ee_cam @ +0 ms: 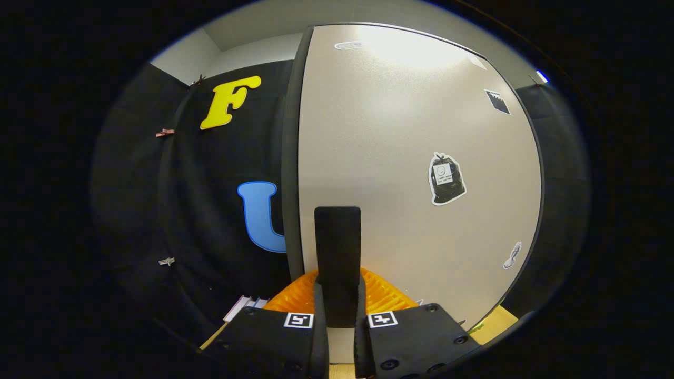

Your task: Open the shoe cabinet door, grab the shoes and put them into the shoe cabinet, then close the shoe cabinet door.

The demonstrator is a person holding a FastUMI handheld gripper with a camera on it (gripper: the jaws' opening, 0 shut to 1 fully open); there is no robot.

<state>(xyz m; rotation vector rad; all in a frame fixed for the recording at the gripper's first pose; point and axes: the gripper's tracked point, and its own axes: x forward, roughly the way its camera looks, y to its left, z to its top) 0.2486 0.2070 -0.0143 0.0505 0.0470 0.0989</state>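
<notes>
Black door handle (337, 247) clamped in hand-held gripper (339, 310), grey cabinet door (400, 147)

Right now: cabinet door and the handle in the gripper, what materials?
Cabinet door: looks like laminate or coated board, pale beige, satin with fine speckle; soft glare near the top, dark edge band. Stickers on it. Handle: flat black bar, matte, plastic or painted metal, can't tell which. Gripper fingers press on it from both sides.

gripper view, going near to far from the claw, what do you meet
claw, its fingers closed on the black handle → orange ribbed piece just behind the fingers → pale cabinet door → trash bag sticker on that door
</notes>
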